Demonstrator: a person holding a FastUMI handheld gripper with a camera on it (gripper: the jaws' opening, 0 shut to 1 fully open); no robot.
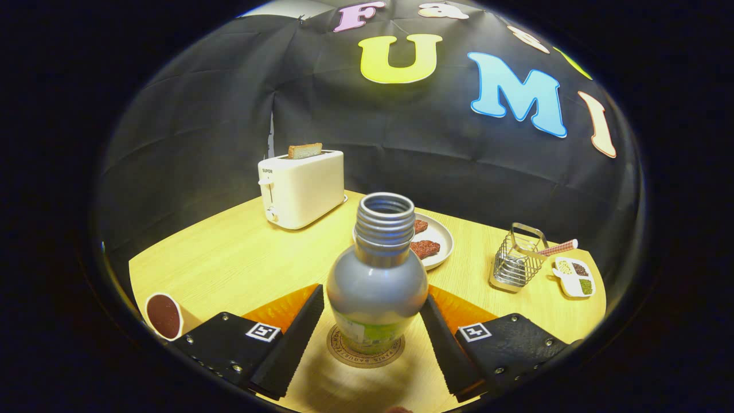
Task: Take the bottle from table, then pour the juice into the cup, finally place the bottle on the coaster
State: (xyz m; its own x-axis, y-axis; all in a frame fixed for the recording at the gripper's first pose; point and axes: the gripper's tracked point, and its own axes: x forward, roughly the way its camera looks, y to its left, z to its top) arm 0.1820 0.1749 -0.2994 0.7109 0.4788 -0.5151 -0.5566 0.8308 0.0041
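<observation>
The gripper (pixel 375 338) stood with its fingers (pixel 289 338) spread about the bottle (pixel 377 287), each pad close to the bulbous body; whether they pressed it could not be told. The bottle stood upright between them on the coaster (pixel 365 347), long axis vertical, uncapped threaded mouth upward. Smooth, rounded and probably light if emptied, it seemed liable to slip; the widest belly looked the surest hold. The cup (pixel 163 315) stood left of the fingers. Beyond lay a plate (pixel 438 232), toaster (pixel 301 189) and rack (pixel 516 261) on the table (pixel 229 258).
</observation>
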